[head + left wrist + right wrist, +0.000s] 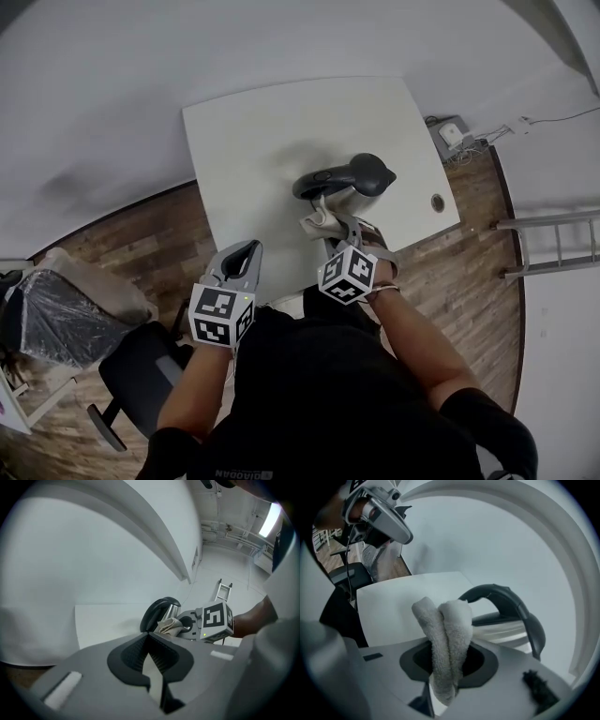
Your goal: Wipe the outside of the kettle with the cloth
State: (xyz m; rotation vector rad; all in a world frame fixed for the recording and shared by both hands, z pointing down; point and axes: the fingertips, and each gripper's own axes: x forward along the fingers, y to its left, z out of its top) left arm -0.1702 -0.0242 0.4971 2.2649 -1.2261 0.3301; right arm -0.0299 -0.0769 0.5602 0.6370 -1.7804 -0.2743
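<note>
Beige cloth (443, 634) juts lengthwise from the right gripper's (444, 670) clamped jaws beside the upright kettle (501, 631) — left gripper (151, 654) jaws together.

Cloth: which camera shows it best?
The right gripper view. The cloth fills the middle there, folded and pinched in the right tool, its fuzzy weave clear. The head view shows only a small pale bunch by the kettle; the left gripper view shows a small crumpled bit far off.

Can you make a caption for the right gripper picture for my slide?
Right gripper pinching a folded white cloth beside the steel kettle on the white table.
</note>
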